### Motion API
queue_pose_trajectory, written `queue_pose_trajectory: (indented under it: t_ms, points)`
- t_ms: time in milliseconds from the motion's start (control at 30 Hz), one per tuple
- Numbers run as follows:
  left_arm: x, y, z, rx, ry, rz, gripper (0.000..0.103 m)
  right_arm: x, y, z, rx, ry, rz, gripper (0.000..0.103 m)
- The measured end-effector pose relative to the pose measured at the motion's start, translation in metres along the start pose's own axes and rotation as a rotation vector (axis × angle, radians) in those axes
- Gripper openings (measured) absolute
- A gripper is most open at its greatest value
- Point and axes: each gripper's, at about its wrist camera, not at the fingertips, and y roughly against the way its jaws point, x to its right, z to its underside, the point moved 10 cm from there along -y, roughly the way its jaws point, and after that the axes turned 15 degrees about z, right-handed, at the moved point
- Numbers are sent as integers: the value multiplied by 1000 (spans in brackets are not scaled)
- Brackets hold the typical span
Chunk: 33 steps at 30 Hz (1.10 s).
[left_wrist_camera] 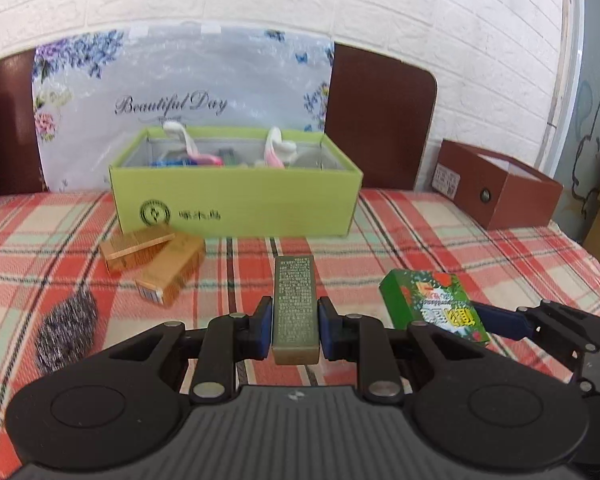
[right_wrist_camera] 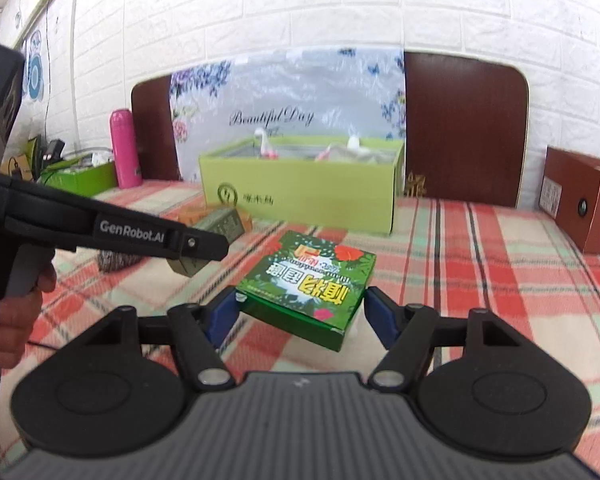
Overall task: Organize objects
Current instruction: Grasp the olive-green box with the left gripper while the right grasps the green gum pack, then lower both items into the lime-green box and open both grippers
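My left gripper point(left_wrist_camera: 294, 320) is shut on a narrow olive-green box point(left_wrist_camera: 294, 304) with small white print, held above the plaid cloth. My right gripper point(right_wrist_camera: 300, 316) is open, its blue pads on either side of a flat green box with flowers and yellow characters point(right_wrist_camera: 312, 280); a small gap shows at the right pad. That green box also shows in the left wrist view point(left_wrist_camera: 432, 304). A lime-green open box point(left_wrist_camera: 236, 196) stands at the back with several items inside; it also shows in the right wrist view point(right_wrist_camera: 300, 196).
Two golden-brown boxes point(left_wrist_camera: 156, 264) lie left of centre, one on the other. A steel scouring ball point(left_wrist_camera: 66, 330) lies at the left. A brown open box point(left_wrist_camera: 500, 184) stands at the right. A pink bottle point(right_wrist_camera: 124, 148) and a floral board point(left_wrist_camera: 180, 92) stand at the back.
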Motion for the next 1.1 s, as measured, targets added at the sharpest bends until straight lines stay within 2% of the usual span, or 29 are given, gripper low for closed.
queue_pose_trajectory:
  t_ms: [233,433,633,867,900,933,967,1000,1033,1100]
  points:
    - [-8,3,-48,103,-36,-27,24,3,-15,-57,128,13,25,68]
    - [-35,-8,-90,153,-59,-71,24,-8,-51,-97,205,33,26,68]
    - [-74,-41,-131,194,-33,-122,24,-20,-113,-120,196,48,21,69]
    - [-112,-94,-161,222,38,-122,24,-33,-188,-134,207,89,39,70]
    - [-119,-101,-162,240,39,-128,24,-35,-198,-133,198,98,37,76]
    - [-124,-106,-161,248,39,-131,34,-37,-208,-130,176,111,38,90]
    - [-130,-110,-158,239,49,-138,61,-38,-212,-125,160,119,43,95]
    - [-135,-111,-154,231,65,-152,74,-38,-211,-121,165,124,39,100]
    - [-138,-108,-151,245,73,-160,81,-38,-208,-116,181,131,30,103]
    - [-141,-102,-145,273,62,-156,82,-37,-200,-109,217,152,47,103]
